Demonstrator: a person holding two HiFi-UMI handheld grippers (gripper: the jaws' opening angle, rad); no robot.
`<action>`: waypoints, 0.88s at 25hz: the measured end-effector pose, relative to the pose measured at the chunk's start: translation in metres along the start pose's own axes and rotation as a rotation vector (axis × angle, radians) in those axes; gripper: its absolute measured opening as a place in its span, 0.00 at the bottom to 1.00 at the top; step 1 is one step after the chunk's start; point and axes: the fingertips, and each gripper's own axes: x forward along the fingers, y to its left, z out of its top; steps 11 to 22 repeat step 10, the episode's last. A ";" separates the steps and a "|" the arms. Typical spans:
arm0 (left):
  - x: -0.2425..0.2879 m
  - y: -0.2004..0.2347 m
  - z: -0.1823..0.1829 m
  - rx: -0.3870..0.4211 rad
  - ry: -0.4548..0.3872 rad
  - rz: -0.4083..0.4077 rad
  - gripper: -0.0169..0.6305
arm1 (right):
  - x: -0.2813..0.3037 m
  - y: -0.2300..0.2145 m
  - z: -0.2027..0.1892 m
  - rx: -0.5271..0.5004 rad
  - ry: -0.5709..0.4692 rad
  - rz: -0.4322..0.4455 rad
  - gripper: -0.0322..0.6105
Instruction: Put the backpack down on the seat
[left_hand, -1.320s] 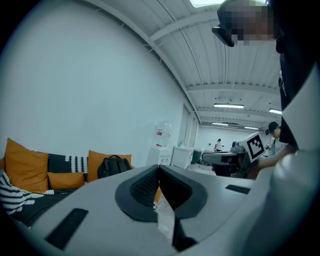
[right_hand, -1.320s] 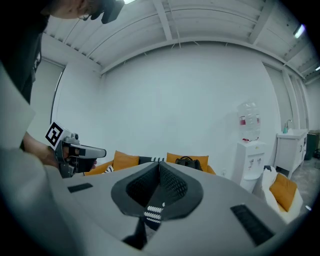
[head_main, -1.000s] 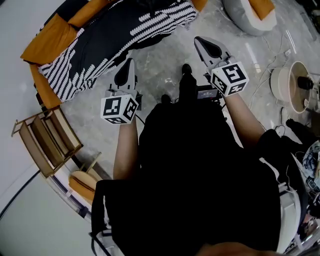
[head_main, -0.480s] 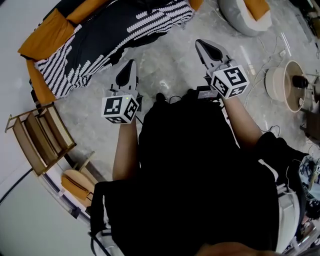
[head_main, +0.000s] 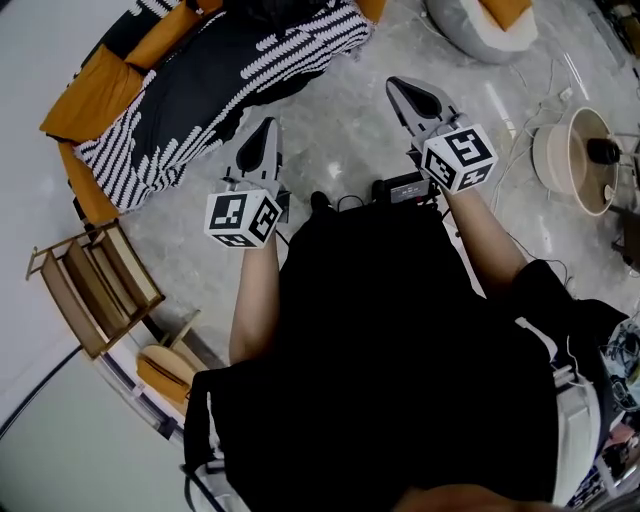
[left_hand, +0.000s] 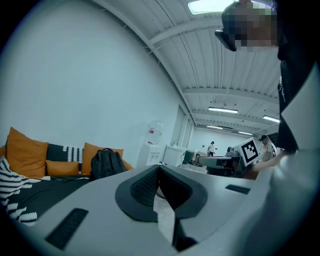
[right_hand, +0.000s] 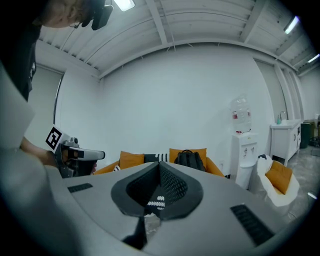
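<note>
Left-centre on the sofa (left_hand: 22, 152), the backpack (left_hand: 106, 162) looks soft, so I'd grab its top handle (left_hand: 107, 150); my left gripper (head_main: 266, 128) and right gripper (head_main: 400, 88): closed, empty.

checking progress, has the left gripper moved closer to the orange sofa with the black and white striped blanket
No, not visibly: the left gripper sits just short of the black and white striped blanket's edge on the orange sofa, as a second ago.

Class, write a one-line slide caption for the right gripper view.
Shut, empty right hand-held gripper faces a black backpack sitting on an orange sofa.
</note>
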 end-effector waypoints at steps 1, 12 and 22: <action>0.002 -0.005 -0.002 0.008 0.007 -0.010 0.05 | -0.004 -0.002 -0.003 0.007 0.004 -0.003 0.10; 0.013 -0.022 -0.019 -0.008 0.051 -0.009 0.05 | -0.017 -0.015 -0.007 0.021 0.000 0.016 0.10; 0.013 -0.022 -0.019 -0.008 0.051 -0.009 0.05 | -0.017 -0.015 -0.007 0.021 0.000 0.016 0.10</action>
